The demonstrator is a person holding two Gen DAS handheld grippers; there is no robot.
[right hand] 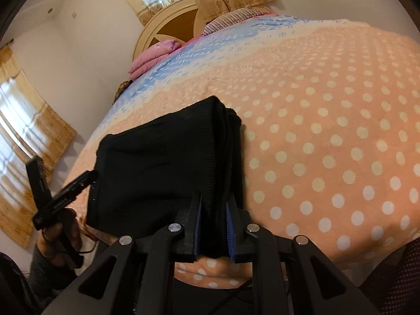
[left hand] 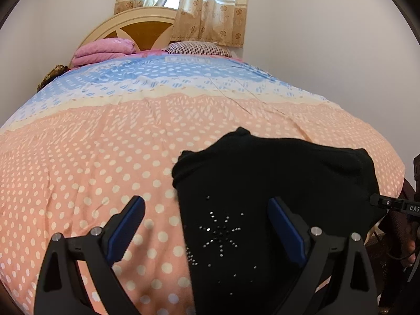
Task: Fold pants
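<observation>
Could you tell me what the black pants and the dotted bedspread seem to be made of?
The black pants look like a soft, matte knit, judging by the fine ribbing on the folded layers, with shiny studs in a star pattern. The bedspread looks like thin printed cloth, matte and lightly creased.

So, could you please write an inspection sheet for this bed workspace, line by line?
Surface: bedspread, peach with white dots, blue band toward the headboard.
Job's things: black pants, folded into layers, lying on the near edge.
Clutter: pink folded blanket and striped pillow at the head.
Grippers: left gripper open above the pants; right gripper shut on the folded edge.
Cables: thin black cable below the left device.
Surroundings: curtains, white walls.
</observation>
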